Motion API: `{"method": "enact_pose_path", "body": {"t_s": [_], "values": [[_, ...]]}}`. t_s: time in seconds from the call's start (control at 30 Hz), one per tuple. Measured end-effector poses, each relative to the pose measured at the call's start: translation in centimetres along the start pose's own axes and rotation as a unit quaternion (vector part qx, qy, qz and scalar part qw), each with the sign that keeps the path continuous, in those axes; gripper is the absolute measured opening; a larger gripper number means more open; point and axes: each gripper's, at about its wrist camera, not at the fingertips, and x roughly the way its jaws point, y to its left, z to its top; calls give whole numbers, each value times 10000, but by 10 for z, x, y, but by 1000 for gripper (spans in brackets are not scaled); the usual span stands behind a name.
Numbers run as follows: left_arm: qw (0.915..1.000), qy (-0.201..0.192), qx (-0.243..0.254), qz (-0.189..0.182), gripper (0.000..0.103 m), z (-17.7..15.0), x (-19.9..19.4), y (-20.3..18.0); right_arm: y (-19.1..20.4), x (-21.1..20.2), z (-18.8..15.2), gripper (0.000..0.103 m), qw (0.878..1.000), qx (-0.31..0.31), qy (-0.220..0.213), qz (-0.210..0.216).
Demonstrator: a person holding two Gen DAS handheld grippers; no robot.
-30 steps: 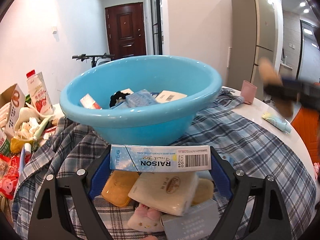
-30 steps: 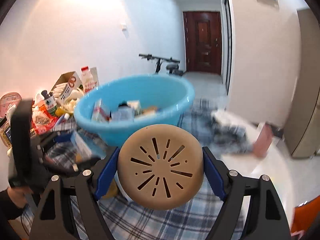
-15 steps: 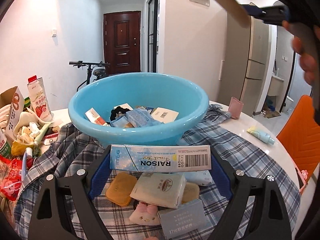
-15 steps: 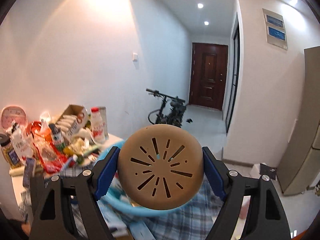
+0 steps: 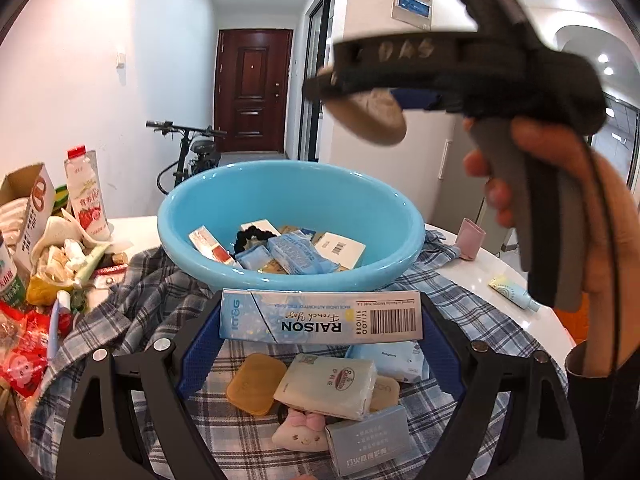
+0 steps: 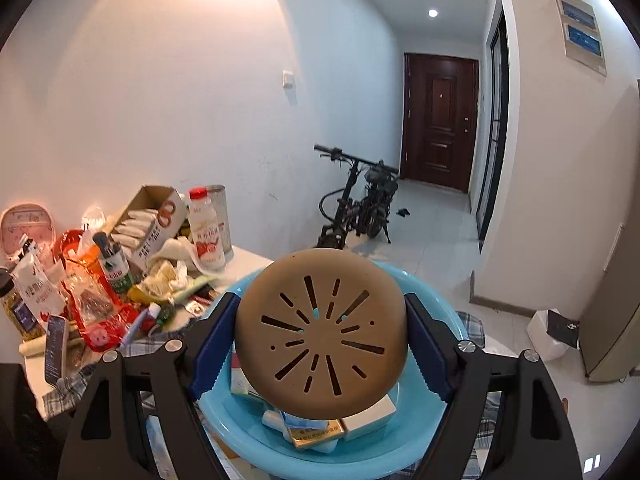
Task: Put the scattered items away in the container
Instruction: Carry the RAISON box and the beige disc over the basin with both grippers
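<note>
Gripping a long pale-blue cardboard box printed RAISON (image 5: pixel 321 315) crosswise between its blue pads, the left gripper (image 5: pixel 320 320) sits low over a blue-and-white plaid cloth (image 5: pixel 132 316), just short of the near wall of the round light-blue plastic basin (image 5: pixel 188 216). Under and just behind the held box, a small heap lies on the cloth: a flat amber soap-like bar (image 5: pixel 256 383), a cream wrapped soap packet (image 5: pixel 327 385), a pale-blue sachet (image 5: pixel 390 358), a grey carton (image 5: pixel 370 438) and a pink-bowed plush toy (image 5: pixel 298 432), all touching or overlapping one another. Inside the basin are several small cartons, blue sachets and a black hair scrunchie (image 5: pixel 252 236).

Higher up, the right gripper (image 6: pixel 321 336) has its fingers pressed against the two sides of a round tan slotted lid (image 6: pixel 321 334), held above the basin's interior; the disc hides much of the basin's contents from the right wrist camera. In the left wrist camera this gripper, with the person's hand (image 5: pixel 560 184) on its handle, is blurred and blocks the view of the right-hand room.

Left of the basin, clutter crowds the white tabletop (image 5: pixel 472 280): a strawberry milk bottle (image 5: pixel 86 192), an open cardboard box (image 6: pixel 150 220), red snack packets (image 6: pixel 100 312) and crumpled wrappers. To the right lie a pink cup (image 5: pixel 471 239) and a small pale-blue tube (image 5: pixel 514 292). A bicycle (image 6: pixel 360 200) stands in the hallway beyond.
</note>
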Motion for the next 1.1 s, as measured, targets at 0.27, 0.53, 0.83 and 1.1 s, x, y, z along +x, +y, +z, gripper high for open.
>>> {"method": "enact_pose_path", "body": {"t_s": [0.27, 0.53, 0.83, 1.1], "values": [[9996, -186, 22, 207, 87, 7, -9, 8, -7, 6, -2, 82, 9999, 89, 50, 35], [9945, -490, 386, 844, 87, 49, -29, 17, -7, -1, 0, 82, 9999, 82, -24, 90], [9930, -762, 278, 858, 87, 111, -20, 24, -13, -6, 0, 82, 9999, 134, -61, 73], [9951, -444, 119, 874, 87, 119, 24, 40, -27, 1, -5, 82, 9994, 214, 49, -273]]}}
